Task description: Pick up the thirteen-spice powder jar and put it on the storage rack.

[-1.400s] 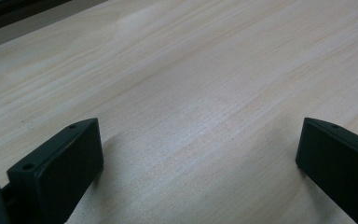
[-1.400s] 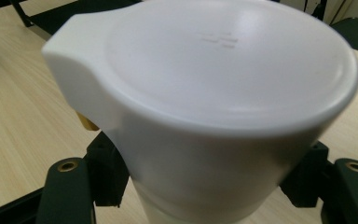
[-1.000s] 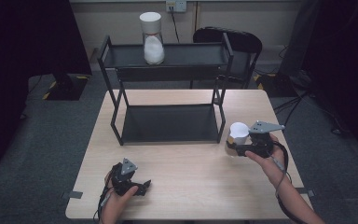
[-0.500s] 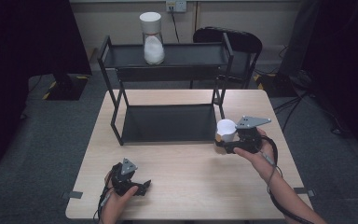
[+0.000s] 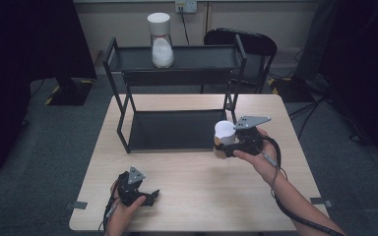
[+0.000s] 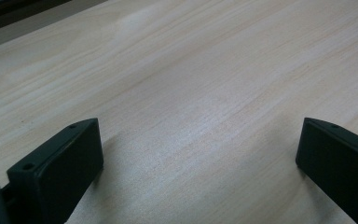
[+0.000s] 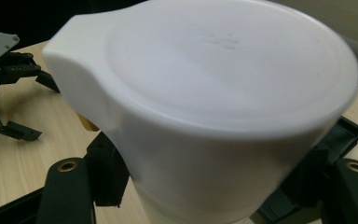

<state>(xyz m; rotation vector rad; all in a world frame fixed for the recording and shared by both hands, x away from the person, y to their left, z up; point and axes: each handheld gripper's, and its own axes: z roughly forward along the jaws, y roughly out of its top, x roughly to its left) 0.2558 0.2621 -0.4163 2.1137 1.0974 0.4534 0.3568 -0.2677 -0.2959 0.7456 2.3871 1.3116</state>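
Your right gripper [image 5: 225, 147] clamps the white-lidded jar [image 5: 224, 132] just in front of the black shelf rack [image 5: 177, 129]; its view reveals the lid's [image 7: 223, 60] spout. Your left gripper [image 5: 147, 195] rests low on the table [image 5: 202, 196], well short of the rack, jaws wide, empty.

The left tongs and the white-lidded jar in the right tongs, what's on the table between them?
Nothing: in the high view, bare wooden table runs from the left tongs to the jar.
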